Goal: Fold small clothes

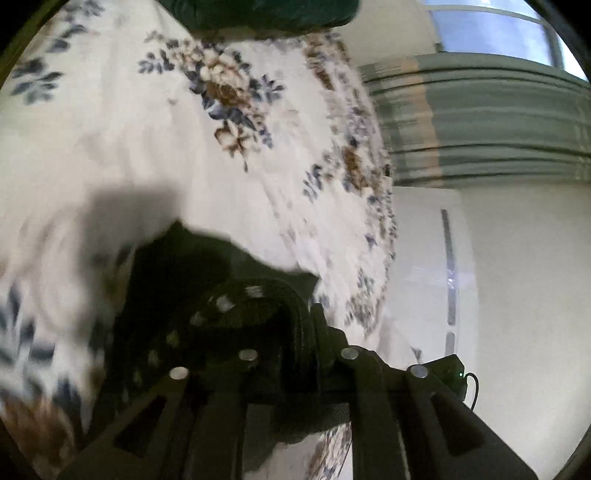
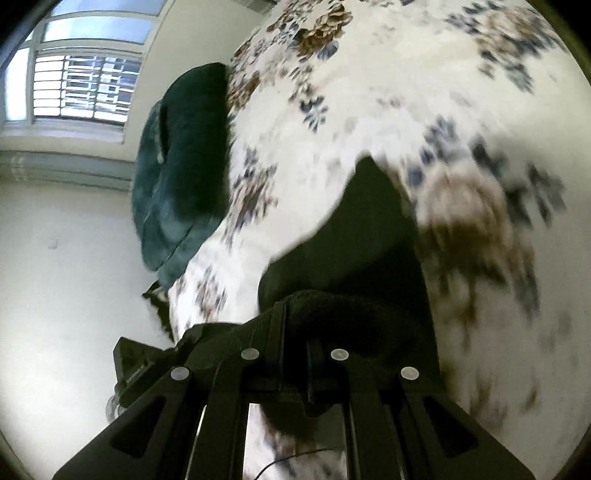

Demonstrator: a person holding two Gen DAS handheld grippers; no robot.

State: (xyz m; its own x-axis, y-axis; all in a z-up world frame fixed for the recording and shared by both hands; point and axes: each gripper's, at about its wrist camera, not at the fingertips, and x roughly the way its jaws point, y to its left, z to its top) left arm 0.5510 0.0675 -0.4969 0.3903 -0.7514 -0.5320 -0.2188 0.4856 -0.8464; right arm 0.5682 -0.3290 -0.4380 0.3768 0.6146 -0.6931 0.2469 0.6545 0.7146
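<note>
A small black garment (image 1: 192, 280) hangs in front of the floral bedsheet (image 1: 147, 147). My left gripper (image 1: 308, 325) is shut on one edge of it, with bunched black fabric between the fingers. In the right wrist view my right gripper (image 2: 295, 332) is shut on the garment (image 2: 369, 251) too, and the cloth drapes away from the fingers. Both views are blurred by motion. The rest of the garment's shape is hidden.
A white bedsheet (image 2: 406, 92) with blue and brown flowers fills both views. A dark green pillow or blanket (image 2: 177, 177) lies at the bed's edge by the wall; it also shows in the left wrist view (image 1: 258, 14). A window (image 2: 81, 88) and white wall are beyond.
</note>
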